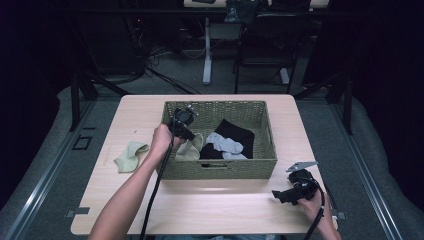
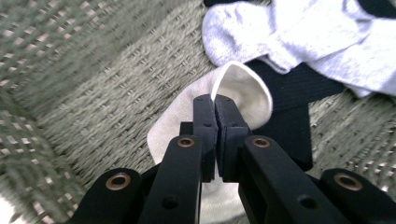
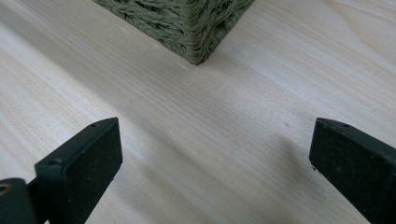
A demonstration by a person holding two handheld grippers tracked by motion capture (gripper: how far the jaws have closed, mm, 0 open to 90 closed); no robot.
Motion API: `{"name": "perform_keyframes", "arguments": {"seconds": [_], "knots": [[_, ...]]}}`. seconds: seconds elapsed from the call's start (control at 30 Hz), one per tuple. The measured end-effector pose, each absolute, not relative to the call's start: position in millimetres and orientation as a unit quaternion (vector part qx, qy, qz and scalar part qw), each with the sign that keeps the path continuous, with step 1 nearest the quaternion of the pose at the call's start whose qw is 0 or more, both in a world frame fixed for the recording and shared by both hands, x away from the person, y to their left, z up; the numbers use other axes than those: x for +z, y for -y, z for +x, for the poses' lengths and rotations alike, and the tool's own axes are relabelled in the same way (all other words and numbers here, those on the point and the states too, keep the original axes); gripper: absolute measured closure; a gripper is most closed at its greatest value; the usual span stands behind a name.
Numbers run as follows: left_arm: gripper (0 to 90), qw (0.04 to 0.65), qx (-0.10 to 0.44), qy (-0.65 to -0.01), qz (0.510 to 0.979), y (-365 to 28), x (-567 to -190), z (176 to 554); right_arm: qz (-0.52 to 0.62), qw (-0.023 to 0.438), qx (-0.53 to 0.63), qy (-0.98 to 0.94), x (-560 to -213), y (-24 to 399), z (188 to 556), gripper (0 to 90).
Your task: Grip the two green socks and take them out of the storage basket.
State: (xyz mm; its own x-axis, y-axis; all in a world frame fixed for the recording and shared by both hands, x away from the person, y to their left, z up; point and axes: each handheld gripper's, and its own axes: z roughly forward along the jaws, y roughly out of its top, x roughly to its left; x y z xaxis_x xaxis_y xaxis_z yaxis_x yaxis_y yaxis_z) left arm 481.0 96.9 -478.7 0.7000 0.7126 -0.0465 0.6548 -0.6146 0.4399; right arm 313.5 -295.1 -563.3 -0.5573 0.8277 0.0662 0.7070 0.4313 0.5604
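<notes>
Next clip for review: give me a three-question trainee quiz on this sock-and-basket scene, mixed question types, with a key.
1. True or false: the left gripper is shut on the cream sock inside the basket.
2. Which lies on the table left of the basket? A) pale green sock B) black sock C) grey sock
3. Fill in: the right gripper has its jaws ____ over bare table.

Key: 1 true; 2 A, the pale green sock; 3 open.

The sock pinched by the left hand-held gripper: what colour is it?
Cream sock, seen best in the left gripper view.
</notes>
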Motion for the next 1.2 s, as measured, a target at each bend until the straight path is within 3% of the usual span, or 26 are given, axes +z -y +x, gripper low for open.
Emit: {"name": "perform_keyframes", "arguments": {"seconds": [1.2], "knots": [[88.5, 0.295, 0.147, -0.355, 0.875, -132.9, -351.9, 452.5, 0.459, 0.107, 0.276, -0.838, -564.0, 293.8, 313.6, 1.9]]}}
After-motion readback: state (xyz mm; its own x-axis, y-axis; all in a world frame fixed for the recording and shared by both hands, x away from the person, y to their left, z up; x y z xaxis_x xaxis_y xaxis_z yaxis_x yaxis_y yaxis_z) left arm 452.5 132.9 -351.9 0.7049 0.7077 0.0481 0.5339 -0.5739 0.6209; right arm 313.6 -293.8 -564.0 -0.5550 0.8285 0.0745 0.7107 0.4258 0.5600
